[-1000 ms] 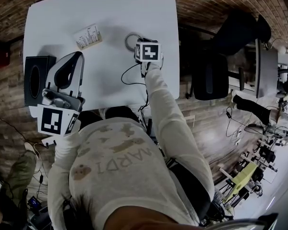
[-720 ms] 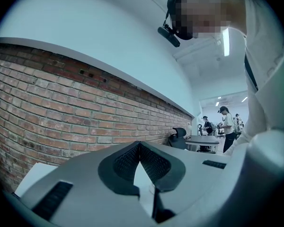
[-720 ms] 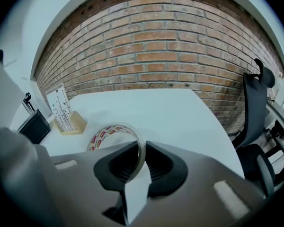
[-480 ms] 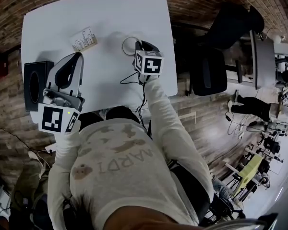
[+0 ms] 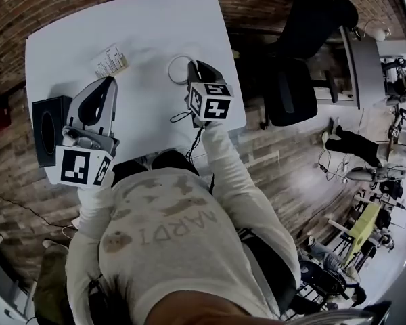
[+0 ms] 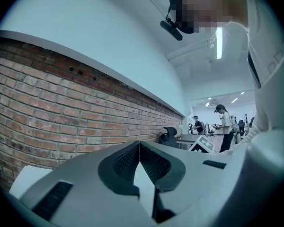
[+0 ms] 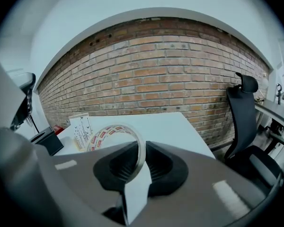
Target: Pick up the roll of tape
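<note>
Now the right tool (image 7: 140, 162) pinches the roll of tape (image 7: 104, 132) by its rim above the worktop (image 7: 170, 126); the pick-up looks done, next needing only a steady grip.

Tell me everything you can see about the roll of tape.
The roll of tape is a thin, open ring, pale and see-through at its edge, with red print round the inner band. It stands on edge, slightly tilted, its near rim pinched in the right tool. It looks raised above the white table; nothing else touches it.
</note>
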A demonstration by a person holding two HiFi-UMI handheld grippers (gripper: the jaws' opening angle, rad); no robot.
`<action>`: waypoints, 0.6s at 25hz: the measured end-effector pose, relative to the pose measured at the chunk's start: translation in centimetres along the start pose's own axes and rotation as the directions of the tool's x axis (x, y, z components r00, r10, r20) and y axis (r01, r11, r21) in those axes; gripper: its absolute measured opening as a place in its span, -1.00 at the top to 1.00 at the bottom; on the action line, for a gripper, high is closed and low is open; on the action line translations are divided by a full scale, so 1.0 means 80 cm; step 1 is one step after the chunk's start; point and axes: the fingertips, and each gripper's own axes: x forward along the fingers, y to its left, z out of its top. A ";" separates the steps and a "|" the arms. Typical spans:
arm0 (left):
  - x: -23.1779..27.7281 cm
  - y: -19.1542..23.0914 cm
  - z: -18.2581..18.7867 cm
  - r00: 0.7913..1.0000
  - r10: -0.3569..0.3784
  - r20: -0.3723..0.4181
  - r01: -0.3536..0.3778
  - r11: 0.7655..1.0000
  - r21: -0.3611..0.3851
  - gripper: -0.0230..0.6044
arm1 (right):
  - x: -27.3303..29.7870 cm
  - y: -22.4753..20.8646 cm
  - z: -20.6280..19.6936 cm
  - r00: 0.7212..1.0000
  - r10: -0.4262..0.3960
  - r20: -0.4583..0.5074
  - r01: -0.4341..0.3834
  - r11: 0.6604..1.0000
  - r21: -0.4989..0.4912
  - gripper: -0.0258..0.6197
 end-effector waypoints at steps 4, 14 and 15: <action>0.002 -0.006 0.005 1.000 -0.024 0.003 0.024 1.000 0.005 0.91 | -0.028 0.002 0.007 0.999 -0.018 0.037 0.018 1.000 -0.017 0.74; 0.008 -0.028 0.015 0.997 -0.082 0.013 0.081 0.997 0.011 0.91 | -0.092 0.003 0.030 0.989 -0.042 0.144 0.046 0.999 -0.024 0.74; 0.009 -0.030 0.016 0.996 -0.086 0.015 0.086 0.996 0.012 0.91 | -0.098 0.003 0.032 0.987 -0.047 0.155 0.053 0.998 -0.030 0.74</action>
